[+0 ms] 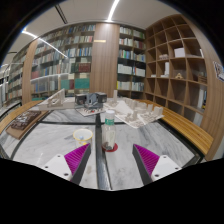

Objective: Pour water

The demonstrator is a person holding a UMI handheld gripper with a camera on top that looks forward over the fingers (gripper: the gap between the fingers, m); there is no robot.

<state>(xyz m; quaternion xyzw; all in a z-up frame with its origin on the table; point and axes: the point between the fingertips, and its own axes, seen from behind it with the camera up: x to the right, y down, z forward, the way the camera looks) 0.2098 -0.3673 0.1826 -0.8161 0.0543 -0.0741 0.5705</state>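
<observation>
A clear plastic bottle (108, 130) with a red band at its base stands upright on the pale marbled table (150, 135), just ahead of my fingers and between their lines. A small pale cup (84, 134) stands just left of the bottle. My gripper (111, 158) is open and empty, its pink pads (76, 156) spread wide to either side, short of the bottle and not touching it.
A dark seam (101, 165) runs along the table between the fingers. Further back lie white papers (136, 113), a dark object (92, 100) and a tray (25, 122) at the left. A wooden shelf unit (182, 60) stands at the right, bookshelves (70, 60) behind.
</observation>
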